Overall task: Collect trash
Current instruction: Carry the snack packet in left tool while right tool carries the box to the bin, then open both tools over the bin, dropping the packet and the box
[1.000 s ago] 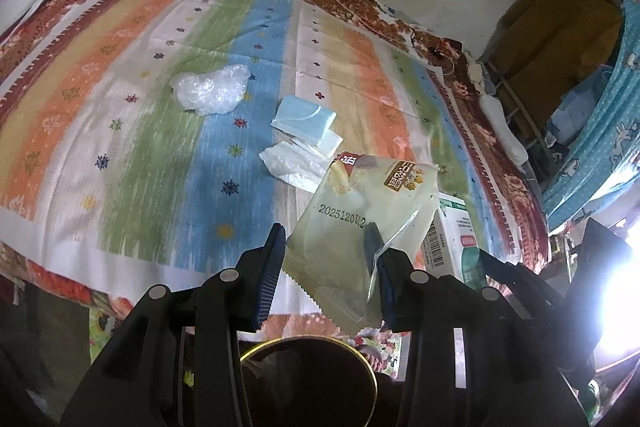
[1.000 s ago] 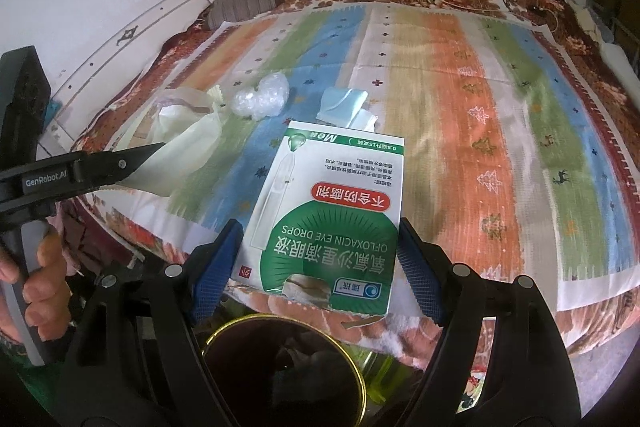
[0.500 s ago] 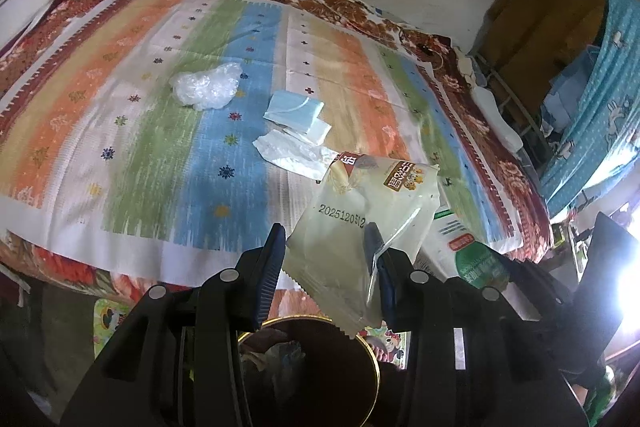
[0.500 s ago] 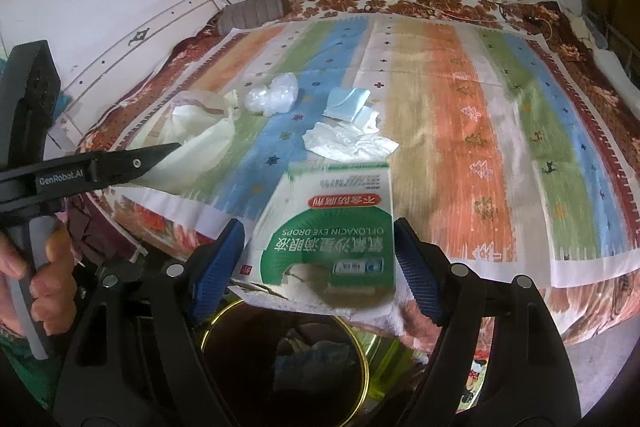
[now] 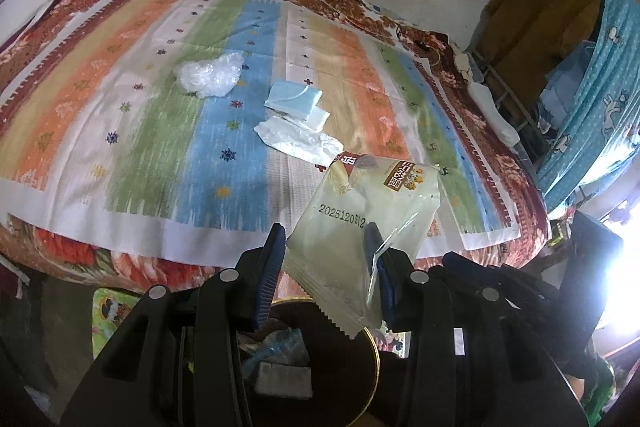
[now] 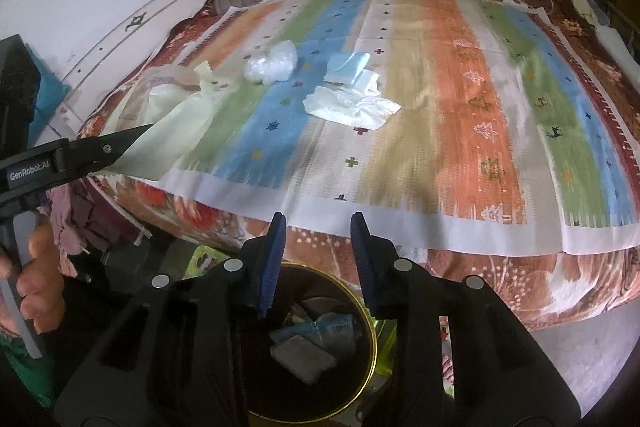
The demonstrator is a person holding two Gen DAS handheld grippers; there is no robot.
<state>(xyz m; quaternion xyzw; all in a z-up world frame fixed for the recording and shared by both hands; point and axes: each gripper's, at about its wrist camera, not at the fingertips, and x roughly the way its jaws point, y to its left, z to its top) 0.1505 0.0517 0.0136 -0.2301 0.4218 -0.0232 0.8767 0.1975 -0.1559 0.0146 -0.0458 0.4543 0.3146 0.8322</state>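
Trash lies both on the bed [image 5: 120,219] and in the bin [image 6: 362,379]: a crumpled clear plastic ball [image 5: 210,75] upper centre of the left view, a blue face mask [image 5: 294,101] just right of it, and a white tissue [image 5: 300,141] touching the mask's lower edge. The left claw [image 5: 326,271] pinches a pale snack wrapper [image 5: 364,227] at lower centre, above the gold-rimmed bin. In the right view, the right claw [image 6: 316,261] at bottom centre has just been closing; its jaws stand narrowly apart with nothing between them, directly over the bin, where a box and bluish scraps lie. A hand [image 6: 30,279] grips the left tool at the left edge.
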